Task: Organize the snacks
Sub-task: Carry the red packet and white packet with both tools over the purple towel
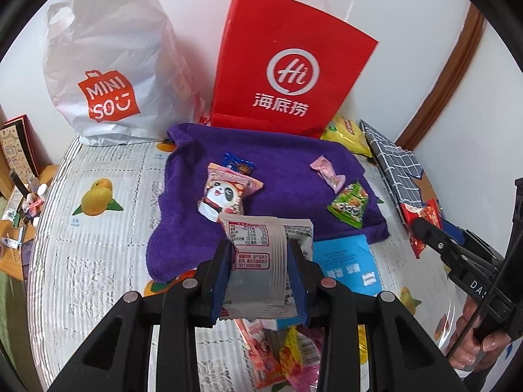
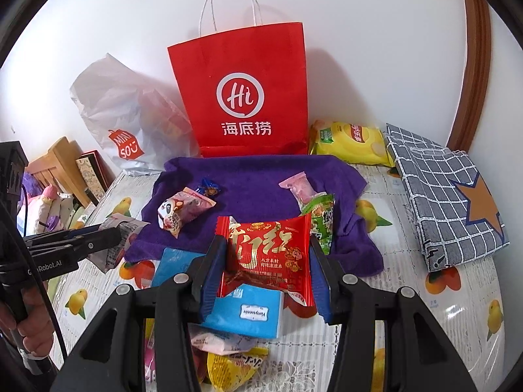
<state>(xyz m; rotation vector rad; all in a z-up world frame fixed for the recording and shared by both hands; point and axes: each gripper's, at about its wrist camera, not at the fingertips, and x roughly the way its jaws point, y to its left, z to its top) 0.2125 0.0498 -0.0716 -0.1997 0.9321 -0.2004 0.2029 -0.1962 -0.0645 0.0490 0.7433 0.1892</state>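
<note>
Over a desk (image 1: 98, 254) covered in fruit-print cloth, the left gripper (image 1: 260, 271) pinches a grey snack packet (image 1: 258, 261) between its blue pads, jaws narrowed to the packet's width. The right gripper (image 2: 266, 271) clamps a red foil snack packet (image 2: 268, 254) the same way, held above a blue tissue pack (image 2: 248, 313). Both packets hang just short of the purple towel (image 2: 261, 176), where a panda-print snack (image 2: 179, 212), a pink candy (image 2: 299, 189) and a green packet (image 2: 322, 219) lie before a red paper bag (image 2: 245, 91).

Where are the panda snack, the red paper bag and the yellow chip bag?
panda snack (image 1: 225, 196), left wrist view, on the panda's face.
red paper bag (image 2: 243, 98), right wrist view, on its white logo.
yellow chip bag (image 2: 349, 142), right wrist view, on its front.
</note>
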